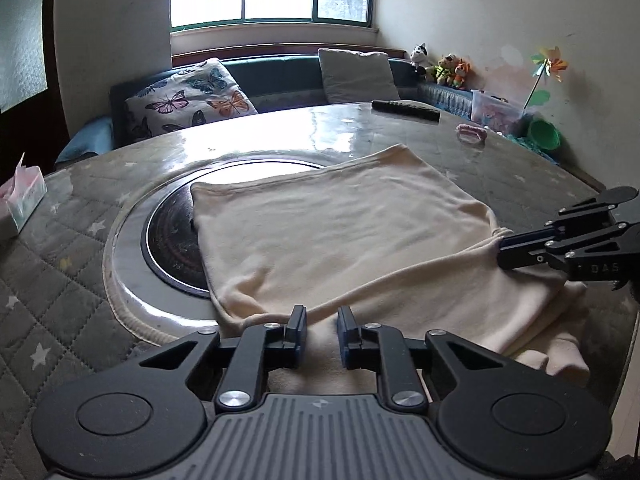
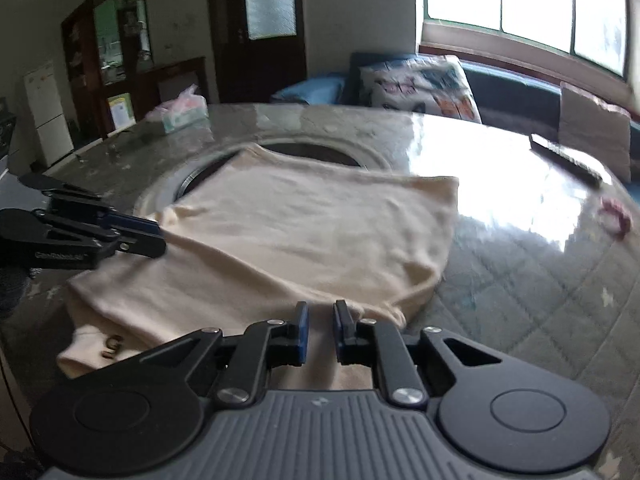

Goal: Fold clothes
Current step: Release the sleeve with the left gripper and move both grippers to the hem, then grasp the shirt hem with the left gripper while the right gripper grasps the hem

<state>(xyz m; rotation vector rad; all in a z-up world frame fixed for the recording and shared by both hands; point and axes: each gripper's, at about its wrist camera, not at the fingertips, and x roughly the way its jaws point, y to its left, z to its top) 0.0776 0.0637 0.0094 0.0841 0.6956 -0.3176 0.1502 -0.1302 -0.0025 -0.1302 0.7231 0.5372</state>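
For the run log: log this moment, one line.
left gripper: shut on cream garment | right gripper: shut on cream garment

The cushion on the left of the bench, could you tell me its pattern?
Colourful butterflies on white; the cushion shows best in the left wrist view.

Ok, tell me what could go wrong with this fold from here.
1. The left gripper and right gripper each pinch only a thin edge of the cream garment; it may slip out on lifting.
2. The garment lies partly over the recessed black hotplate, so a dragged edge could snag on its rim.
3. Layers are bunched at the near corner; folding over them would likely trap creases.
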